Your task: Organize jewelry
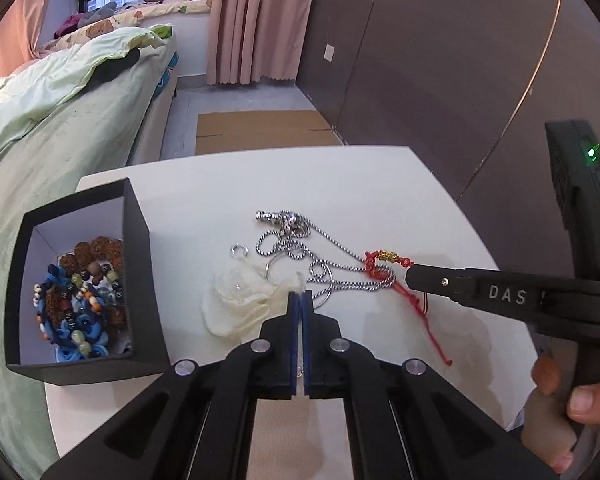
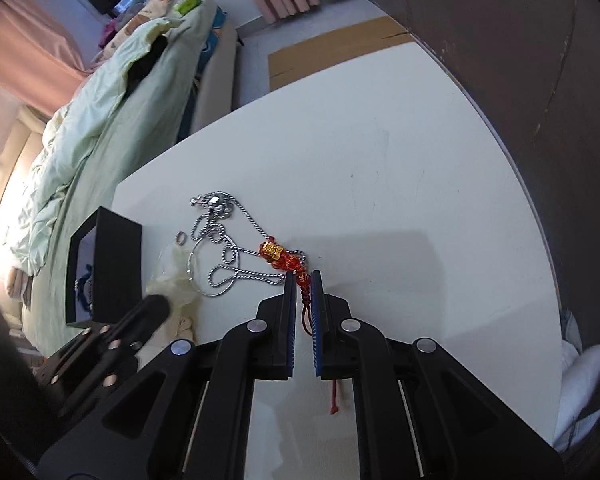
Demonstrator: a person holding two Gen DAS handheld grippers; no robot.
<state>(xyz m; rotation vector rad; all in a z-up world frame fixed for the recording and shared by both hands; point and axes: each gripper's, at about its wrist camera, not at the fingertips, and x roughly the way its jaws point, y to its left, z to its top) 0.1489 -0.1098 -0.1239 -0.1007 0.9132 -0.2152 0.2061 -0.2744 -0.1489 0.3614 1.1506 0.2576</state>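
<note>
My right gripper (image 2: pixel 302 280) straddles the red cord bracelet (image 2: pixel 286 261), jaws slightly apart. My left gripper (image 1: pixel 300 295) is pinched on the translucent bag (image 1: pixel 240 300); the silver chain (image 1: pixel 296 248) lies just ahead, the black box (image 1: pixel 88 280) to its left.

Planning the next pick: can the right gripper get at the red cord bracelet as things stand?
Probably yes. The right gripper already straddles the red cord bracelet, jaws slightly apart. Nothing blocks it, though the silver chain is tangled beside the beads and may drag along.
</note>
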